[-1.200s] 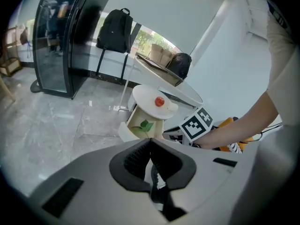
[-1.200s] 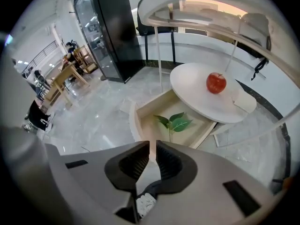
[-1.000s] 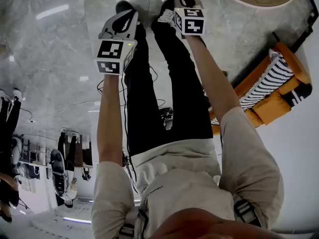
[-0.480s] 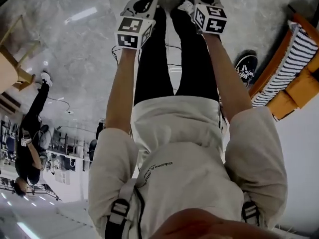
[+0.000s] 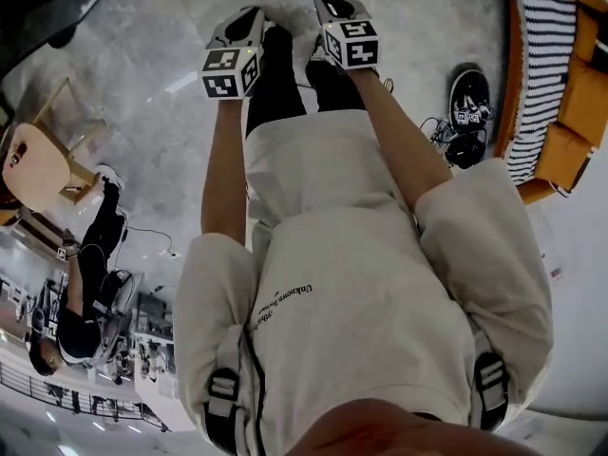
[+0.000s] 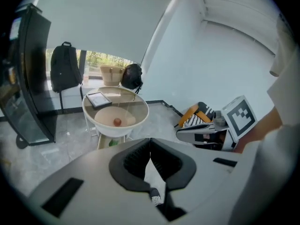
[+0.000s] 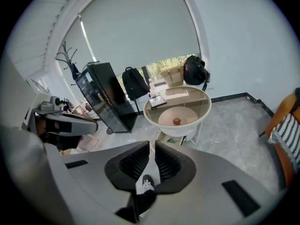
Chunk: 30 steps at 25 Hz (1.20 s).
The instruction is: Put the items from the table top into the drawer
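Ribbed black fingers (image 6: 137,156) on both the left gripper (image 6: 150,146) and the right gripper (image 7: 153,146) are closed together, holding nothing. One small round reddish item (image 7: 176,121) lies on the round white counter (image 7: 197,124), well apart.

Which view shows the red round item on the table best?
Right gripper view: the item sits clear, near centre, on the table. Left gripper view shows it too, off to the left. Head view misses it.

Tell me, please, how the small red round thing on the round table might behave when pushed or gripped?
The small red round thing looks ball-shaped, so it would probably roll if nudged. Being small, it is likely light.
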Each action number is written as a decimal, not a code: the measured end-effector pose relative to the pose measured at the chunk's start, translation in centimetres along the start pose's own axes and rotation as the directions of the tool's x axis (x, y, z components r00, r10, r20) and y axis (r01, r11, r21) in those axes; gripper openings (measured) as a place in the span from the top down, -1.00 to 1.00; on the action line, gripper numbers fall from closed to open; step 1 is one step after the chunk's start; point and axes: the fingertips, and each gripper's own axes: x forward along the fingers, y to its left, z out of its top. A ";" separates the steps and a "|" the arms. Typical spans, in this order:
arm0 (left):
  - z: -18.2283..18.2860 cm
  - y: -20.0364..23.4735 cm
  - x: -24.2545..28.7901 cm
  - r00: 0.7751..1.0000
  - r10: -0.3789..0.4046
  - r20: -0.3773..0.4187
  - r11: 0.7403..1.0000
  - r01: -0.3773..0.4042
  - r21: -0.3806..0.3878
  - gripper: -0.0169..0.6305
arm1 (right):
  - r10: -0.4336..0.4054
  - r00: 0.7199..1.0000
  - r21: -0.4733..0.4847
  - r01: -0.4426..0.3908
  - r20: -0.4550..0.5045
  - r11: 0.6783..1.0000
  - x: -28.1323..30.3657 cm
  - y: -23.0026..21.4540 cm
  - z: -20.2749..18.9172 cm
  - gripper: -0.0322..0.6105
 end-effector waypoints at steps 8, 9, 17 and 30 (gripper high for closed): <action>-1.1 -13.4 -6.0 0.997 -0.031 0.068 0.996 0.025 0.087 0.88 | 0.111 0.984 -0.072 -0.102 0.139 0.992 -15.6 2.8 -0.7 0.77; -1.8 -14.1 -6.4 0.998 -0.023 0.063 0.996 0.017 0.086 0.88 | 0.121 0.984 -0.132 -0.104 0.131 0.986 -16.5 3.0 -0.7 0.77; -6.0 -16.3 -8.2 0.995 0.064 0.077 0.996 -0.058 -0.070 0.88 | 0.171 0.976 -0.204 -0.142 0.133 0.969 -20.3 2.3 -1.2 0.78; -3.9 -17.1 -11.7 0.957 0.167 0.238 0.984 -0.176 0.016 0.88 | 0.188 0.973 -0.195 -0.160 0.135 0.968 -21.7 2.9 -3.2 0.79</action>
